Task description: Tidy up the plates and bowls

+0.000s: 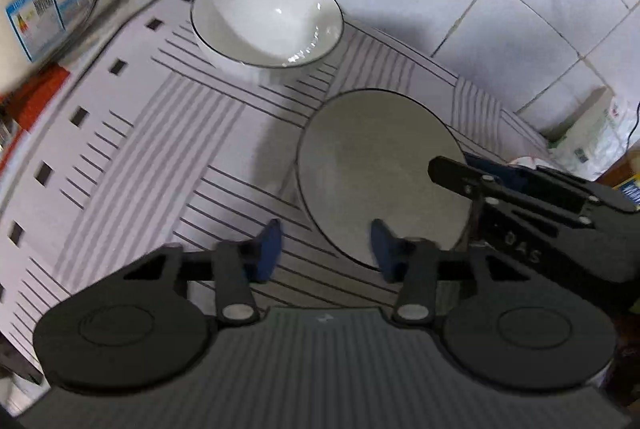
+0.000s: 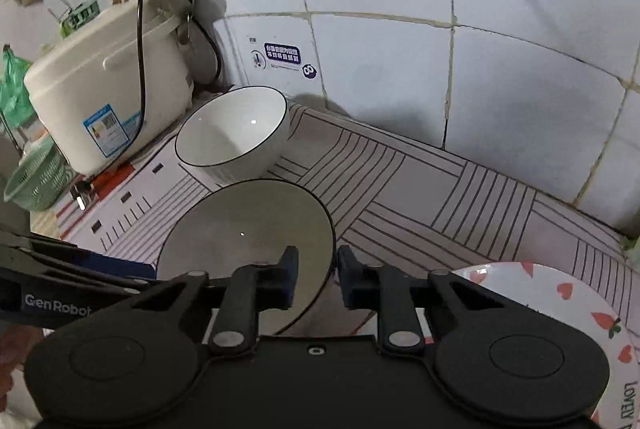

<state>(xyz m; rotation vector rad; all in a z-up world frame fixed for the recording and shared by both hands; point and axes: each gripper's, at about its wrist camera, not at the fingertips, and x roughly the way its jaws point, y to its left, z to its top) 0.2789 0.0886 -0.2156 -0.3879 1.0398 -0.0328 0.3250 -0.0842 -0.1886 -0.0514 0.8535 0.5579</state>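
Step in hand, as judged: taking hold of the dark-rimmed plate (image 1: 380, 165) from two sides for lifting. Plate lies on the striped worktop (image 1: 168, 133), near the front, well clear of the white bowl (image 1: 268, 17) that stands at the back against the tiled wall, beside the cooker (image 2: 100, 89). Left tool (image 1: 328, 249) straddles the plate's near-left rim, one finger outside, one over the face; its jaws stand apart and the pads show no contact. Right tool (image 2: 318, 277) straddles the opposite rim with a much narrower gap; whether its pads already pinch cannot be told. A strawberry plate (image 2: 560, 301) lies just to the right of that tool. Next move calls for both tools to close firmly on the rim, then a level lift, both hands rising together so the plate does not tilt or slip. Likely destination is the strawberry plate or the bowl; this cannot be confirmed.
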